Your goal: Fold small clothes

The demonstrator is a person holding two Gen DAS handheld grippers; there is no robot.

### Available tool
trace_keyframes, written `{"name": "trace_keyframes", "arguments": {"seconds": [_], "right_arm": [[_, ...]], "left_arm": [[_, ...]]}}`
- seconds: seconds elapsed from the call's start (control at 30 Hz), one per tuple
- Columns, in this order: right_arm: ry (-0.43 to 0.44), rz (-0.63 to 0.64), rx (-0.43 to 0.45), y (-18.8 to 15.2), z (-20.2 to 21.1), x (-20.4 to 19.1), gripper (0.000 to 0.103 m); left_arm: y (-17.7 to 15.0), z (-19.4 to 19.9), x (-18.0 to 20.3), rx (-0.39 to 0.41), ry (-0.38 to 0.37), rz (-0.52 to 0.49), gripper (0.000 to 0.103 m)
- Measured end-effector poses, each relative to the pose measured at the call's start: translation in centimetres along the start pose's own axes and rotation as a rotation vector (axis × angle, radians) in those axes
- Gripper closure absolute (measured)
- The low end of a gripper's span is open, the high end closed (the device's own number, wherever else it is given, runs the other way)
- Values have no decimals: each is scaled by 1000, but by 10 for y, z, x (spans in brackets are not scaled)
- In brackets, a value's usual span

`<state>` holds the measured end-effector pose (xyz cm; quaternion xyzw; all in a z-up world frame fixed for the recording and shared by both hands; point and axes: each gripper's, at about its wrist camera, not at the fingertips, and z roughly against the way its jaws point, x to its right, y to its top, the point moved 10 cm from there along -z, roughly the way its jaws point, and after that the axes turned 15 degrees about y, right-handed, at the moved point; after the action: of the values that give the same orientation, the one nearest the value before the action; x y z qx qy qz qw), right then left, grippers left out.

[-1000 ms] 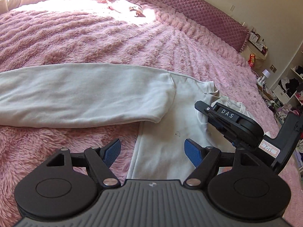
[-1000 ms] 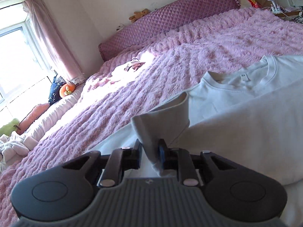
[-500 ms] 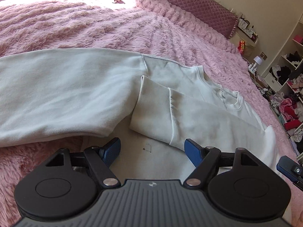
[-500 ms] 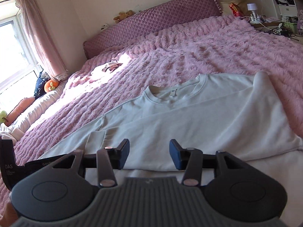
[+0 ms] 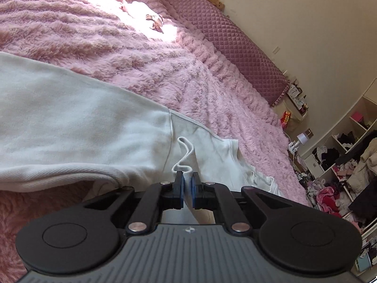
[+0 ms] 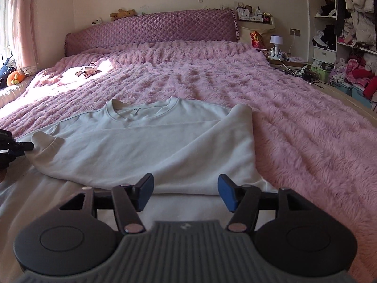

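Plainly, the left gripper [image 5: 187,182] was clenched on a thin pinch of the pale sweatshirt [image 6: 150,141], seemingly the ribbed cuff of the sleeve already folded across the chest; only a narrow fold of cloth sat between its blue fingers [image 5: 179,184]. That grip looked shallow, so a sharp pull could have let the cuff slip out, and dragging it too far might have undone the fold or rucked the body cloth underneath. The plush pink blanket [image 6: 294,122] would probably cling to the fabric and drag wrinkles along with any slide. The right gripper [image 6: 186,194] hung released, fingers wide apart, over the near hem, holding nothing, so nothing pinned the garment against a tug from the left.

The sweatshirt lay flat on the bed, collar [image 6: 141,112] toward the far headboard [image 6: 150,30], its other sleeve [image 5: 70,136] stretched out to the left, still unfolded.

Counted: one sweatshirt, two sleeves (one folded in, one out), two grippers, one blanket, one small bundle of cloth [image 6: 81,72] in the far sunlit patch
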<state>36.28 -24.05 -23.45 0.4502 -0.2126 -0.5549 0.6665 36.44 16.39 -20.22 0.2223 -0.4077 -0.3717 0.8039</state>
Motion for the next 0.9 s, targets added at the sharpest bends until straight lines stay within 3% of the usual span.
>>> {"name": "trace_keyframes", "arguments": {"seconds": [0.07, 0.17, 0.37, 0.6, 0.7, 0.83, 0.9], "right_arm": [[-7, 11, 0, 3, -3, 2, 46], [-33, 23, -5, 6, -9, 7, 46], [-121, -11, -80, -3, -28, 25, 46], [-147, -10, -170, -21, -36, 40, 39], [-152, -20, -172, -22, -33, 40, 39], [-123, -31, -95, -6, -17, 21, 39], [-88, 4, -74, 4, -14, 0, 39]], "left_arm": [[11, 21, 4, 87, -29, -8, 98], [12, 33, 0, 119, 7, -4, 98], [-31, 3, -37, -31, 151, -15, 97], [-32, 8, -42, -51, 151, 11, 92], [-26, 24, -47, -67, 149, 43, 77], [-9, 66, -63, -26, 156, 57, 53], [1, 89, -78, 17, 208, 45, 29]]}}
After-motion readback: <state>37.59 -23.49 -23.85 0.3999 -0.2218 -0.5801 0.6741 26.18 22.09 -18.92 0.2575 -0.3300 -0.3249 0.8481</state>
